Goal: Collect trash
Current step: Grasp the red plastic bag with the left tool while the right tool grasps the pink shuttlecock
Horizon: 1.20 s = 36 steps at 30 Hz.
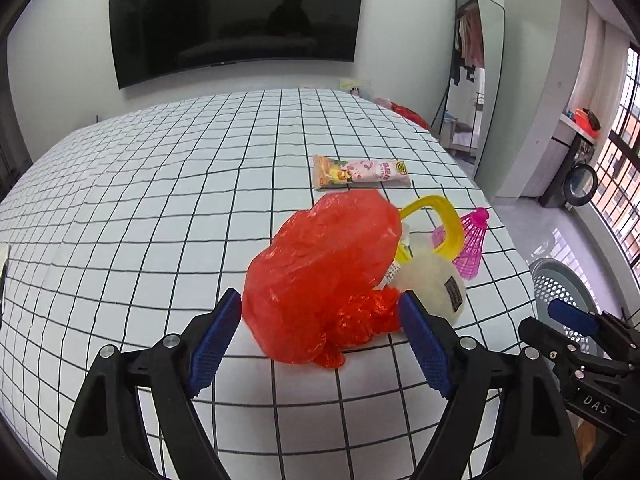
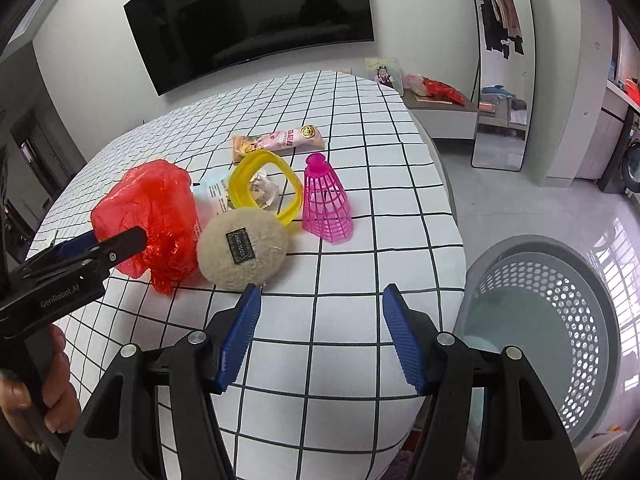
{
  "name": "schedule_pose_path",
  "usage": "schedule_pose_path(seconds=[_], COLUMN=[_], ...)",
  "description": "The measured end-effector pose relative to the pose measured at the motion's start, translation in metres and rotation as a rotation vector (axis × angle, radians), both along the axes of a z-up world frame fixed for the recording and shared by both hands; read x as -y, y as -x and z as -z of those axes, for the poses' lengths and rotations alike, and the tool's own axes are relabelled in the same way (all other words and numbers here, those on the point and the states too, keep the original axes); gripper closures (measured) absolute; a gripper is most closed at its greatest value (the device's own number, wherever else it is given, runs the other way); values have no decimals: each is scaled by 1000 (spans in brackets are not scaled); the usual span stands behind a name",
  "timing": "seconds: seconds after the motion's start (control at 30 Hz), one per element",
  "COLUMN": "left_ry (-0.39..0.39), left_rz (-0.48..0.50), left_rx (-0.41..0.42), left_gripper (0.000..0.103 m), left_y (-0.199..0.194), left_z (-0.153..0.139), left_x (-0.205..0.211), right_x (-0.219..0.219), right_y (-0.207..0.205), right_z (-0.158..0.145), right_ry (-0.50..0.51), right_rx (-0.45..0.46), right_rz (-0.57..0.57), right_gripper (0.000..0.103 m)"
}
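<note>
The red plastic bag [image 1: 320, 276] lies at twelve o'clock between the spread, empty jaws of the left hand-held gripper [image 1: 320, 344]; the right hand-held gripper [image 2: 320, 336] gapes empty over the checked table [image 2: 340, 320].

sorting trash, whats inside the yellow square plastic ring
A crumpled whitish paper scrap lies on the checked cloth inside the yellow square plastic ring. The ring's near edge hides part of it.
</note>
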<state>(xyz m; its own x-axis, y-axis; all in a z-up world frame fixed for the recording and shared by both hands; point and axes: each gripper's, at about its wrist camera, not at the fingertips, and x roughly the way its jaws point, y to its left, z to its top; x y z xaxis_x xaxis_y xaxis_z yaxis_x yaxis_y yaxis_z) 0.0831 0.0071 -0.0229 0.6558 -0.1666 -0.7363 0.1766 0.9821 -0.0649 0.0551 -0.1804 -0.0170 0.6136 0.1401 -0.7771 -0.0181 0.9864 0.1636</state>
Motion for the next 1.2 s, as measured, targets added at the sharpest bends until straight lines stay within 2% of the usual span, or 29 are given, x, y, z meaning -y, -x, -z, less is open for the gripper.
schedule_pose_path(seconds=[0.07,0.33,0.47,0.53,0.6,0.8,1.0,1.2], left_ry=[-9,-43,-28,-24,-20,-1,20,33], left_rz=[6,-18,-18,-10,2,16,14,-3], left_rx=[6,-37,-58,-66,-83,-75,-60,-10], left_gripper=[18,14,14,20,39,67,75,75], left_y=[-4,-21,-23,-23,-23,-18,-12,-3], left_z=[-1,18,26,30,33,32,25,7], left_x=[4,8,7,8,10,7,-1,-9], right_x=[1,5,7,7,9,13,14,14], right_y=[-2,-5,-5,-5,-5,-5,-9,-15], right_z=[-1,0,-1,-1,0,0,3,4], right_ry=[-2,-6,-7,-7,-9,-12,-9,11], right_rx=[2,0,2,1,-1,0,-5,2], right_rz=[1,4,4,5,7,17,24,26], right_gripper=[42,42,42,42,42,42,42,42])
